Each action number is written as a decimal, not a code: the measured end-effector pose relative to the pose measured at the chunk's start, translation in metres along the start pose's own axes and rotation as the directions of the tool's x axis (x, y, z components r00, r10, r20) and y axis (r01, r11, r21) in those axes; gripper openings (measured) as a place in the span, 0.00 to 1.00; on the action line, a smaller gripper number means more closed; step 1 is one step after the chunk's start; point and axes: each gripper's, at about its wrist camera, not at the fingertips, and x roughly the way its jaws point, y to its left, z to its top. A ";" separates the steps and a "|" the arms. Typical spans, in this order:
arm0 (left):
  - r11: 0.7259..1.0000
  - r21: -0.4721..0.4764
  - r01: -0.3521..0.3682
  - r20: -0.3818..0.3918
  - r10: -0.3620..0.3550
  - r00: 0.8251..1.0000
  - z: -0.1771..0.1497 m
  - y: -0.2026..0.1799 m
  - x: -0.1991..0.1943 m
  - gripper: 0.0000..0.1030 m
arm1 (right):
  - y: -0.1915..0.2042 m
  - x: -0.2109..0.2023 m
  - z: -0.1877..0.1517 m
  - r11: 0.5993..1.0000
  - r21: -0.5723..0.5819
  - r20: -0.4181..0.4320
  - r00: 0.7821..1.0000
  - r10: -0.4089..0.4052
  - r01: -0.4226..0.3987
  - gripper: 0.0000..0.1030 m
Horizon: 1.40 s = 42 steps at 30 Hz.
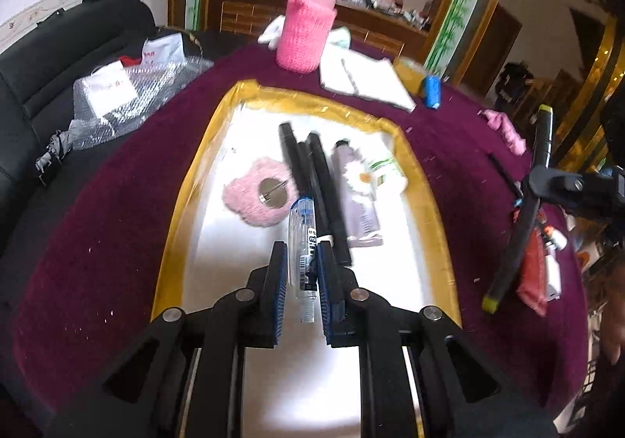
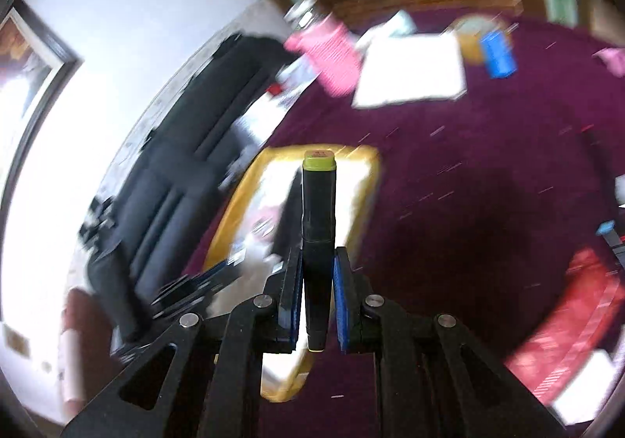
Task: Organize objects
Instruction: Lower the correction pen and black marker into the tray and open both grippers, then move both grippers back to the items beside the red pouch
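Note:
A gold-rimmed silver tray (image 1: 203, 149) lies on the dark red tablecloth. In it are black markers (image 1: 324, 180), a pink fluffy mirror (image 1: 258, 195) and a lilac tube with a daisy (image 1: 359, 199). My left gripper (image 1: 300, 254) hangs over the tray's near half, shut on a clear pen (image 1: 302, 235) with a printed label. At the right edge of the left wrist view my right gripper (image 1: 554, 180) carries a black marker with yellow-green caps (image 1: 523, 211). In the blurred right wrist view that gripper (image 2: 317, 254) is shut on the marker (image 2: 318, 203), with the tray (image 2: 234, 199) ahead.
A pink knitted bottle cover (image 1: 304, 31), a white notebook (image 1: 363, 78) and a blue roll (image 1: 431, 92) stand beyond the tray. A red pouch (image 1: 533, 270) lies at the right. Bubble wrap (image 1: 125, 94) and a black sofa (image 1: 58, 59) are at the left.

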 end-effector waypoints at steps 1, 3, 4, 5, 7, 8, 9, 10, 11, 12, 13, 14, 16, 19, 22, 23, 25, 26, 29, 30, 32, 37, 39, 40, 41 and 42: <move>1.000 0.000 -0.010 -0.029 0.010 1.000 0.001 0.003 0.009 0.12 | 0.004 0.012 0.000 1.000 -0.006 -0.025 1.000 0.002 -0.002 0.13; 1.000 0.004 -0.021 -0.077 0.021 0.997 0.002 0.005 0.023 0.12 | 0.011 0.036 -0.002 1.000 -0.021 -0.064 0.998 -0.010 0.008 0.13; 1.000 0.007 -0.025 -0.096 0.026 0.995 0.003 0.006 0.028 0.12 | 0.011 0.045 -0.005 1.000 -0.023 -0.081 0.997 -0.014 0.012 0.13; 0.999 0.013 -0.032 -0.118 0.033 0.992 0.003 0.005 0.034 0.12 | 0.012 0.055 -0.006 1.000 -0.024 -0.098 0.995 -0.022 0.020 0.13; 0.999 0.025 -0.042 -0.144 0.045 0.989 0.003 0.004 0.041 0.12 | 0.011 0.075 -0.004 0.998 -0.030 -0.126 0.990 -0.056 0.053 0.13; 0.998 0.033 -0.048 -0.145 0.052 0.988 0.004 0.002 0.041 0.13 | 0.010 0.081 -0.005 0.997 -0.023 -0.131 0.989 -0.070 0.067 0.13; 0.998 0.041 -0.057 -0.148 0.063 0.987 0.004 0.001 0.041 0.13 | 0.008 0.089 -0.004 0.997 -0.014 -0.145 0.986 -0.082 0.081 0.13; 0.997 0.041 -0.061 -0.149 0.066 0.987 0.004 0.001 0.041 0.13 | 0.007 0.094 -0.005 0.996 -0.008 -0.151 0.984 -0.092 0.092 0.13; 0.997 0.038 -0.060 -0.151 0.065 0.986 0.004 0.001 0.041 0.13 | 0.006 0.097 -0.008 0.995 -0.003 -0.156 0.982 -0.103 0.104 0.13; 0.998 0.033 -0.057 -0.152 0.061 0.986 0.003 0.002 0.040 0.13 | 0.004 0.101 -0.008 0.993 0.001 -0.163 0.980 -0.114 0.115 0.13; 0.998 0.030 -0.052 -0.152 0.056 0.987 0.002 0.002 0.039 0.13 | 0.003 0.104 -0.011 0.992 0.006 -0.168 0.978 -0.122 0.125 0.13; 0.999 0.027 -0.046 -0.153 0.049 0.987 0.003 0.003 0.039 0.13 | 0.004 0.105 -0.012 0.991 0.010 -0.171 0.977 -0.130 0.133 0.13; 0.999 0.018 -0.033 -0.153 0.035 0.988 0.002 0.004 0.037 0.13 | 0.001 0.108 -0.013 0.988 0.010 -0.169 0.974 -0.150 0.153 0.13; 1.000 0.001 -0.017 -0.156 0.017 0.988 0.003 0.004 0.035 0.17 | 0.003 0.108 -0.011 0.985 0.004 -0.167 0.971 -0.169 0.172 0.13; 1.000 -0.025 -0.006 -0.149 0.002 0.989 0.005 0.005 0.030 0.37 | 0.007 0.108 -0.010 0.977 -0.012 -0.150 0.965 -0.214 0.215 0.13; 0.999 -0.037 0.004 -0.147 -0.010 0.989 0.005 0.005 0.027 0.38 | 0.009 0.107 -0.011 0.974 -0.011 -0.143 0.964 -0.224 0.225 0.13; 0.998 -0.058 0.013 -0.147 -0.021 0.989 0.005 0.006 0.024 0.41 | 0.010 0.106 -0.011 0.973 -0.011 -0.134 0.964 -0.231 0.231 0.15; 0.998 -0.068 0.020 -0.145 -0.030 0.989 0.006 0.006 0.022 0.43 | 0.011 0.104 -0.012 0.974 -0.013 -0.129 0.965 -0.226 0.227 0.19; 0.995 -0.090 0.032 -0.136 -0.044 0.990 0.005 0.006 0.016 0.47 | 0.012 0.098 -0.012 0.981 -0.006 -0.116 0.974 -0.195 0.196 0.31; 0.995 -0.098 0.036 -0.131 -0.049 0.990 0.004 0.005 0.013 0.47 | 0.013 0.093 -0.011 0.978 -0.009 -0.103 0.973 -0.206 0.207 0.42; 0.993 -0.112 0.047 -0.119 -0.061 0.991 0.004 0.004 0.006 0.47 | 0.015 0.082 -0.010 0.978 -0.027 -0.071 0.976 -0.206 0.205 0.46; 0.990 -0.111 0.082 -0.024 -0.085 0.996 0.003 -0.010 -0.026 0.47 | 0.009 0.034 -0.008 0.925 -0.117 0.010 0.932 -0.363 0.362 0.67; 0.990 -0.083 0.111 0.028 -0.109 0.994 0.004 -0.023 -0.042 0.47 | -0.006 0.007 -0.005 0.865 -0.138 0.031 0.875 -0.483 0.482 0.70; 0.990 -0.067 0.125 0.046 -0.122 0.991 0.004 -0.030 -0.049 0.48 | -0.013 -0.002 -0.002 0.842 -0.141 0.035 0.852 -0.522 0.521 0.70; 0.988 -0.044 0.146 0.066 -0.142 0.988 0.004 -0.040 -0.056 0.51 | -0.021 -0.015 0.002 0.813 -0.142 0.037 0.824 -0.565 0.564 0.70; 0.986 -0.020 0.167 0.086 -0.165 0.983 0.005 -0.049 -0.063 0.52 | -0.030 -0.038 0.007 0.778 -0.136 0.047 0.789 -0.613 0.613 0.70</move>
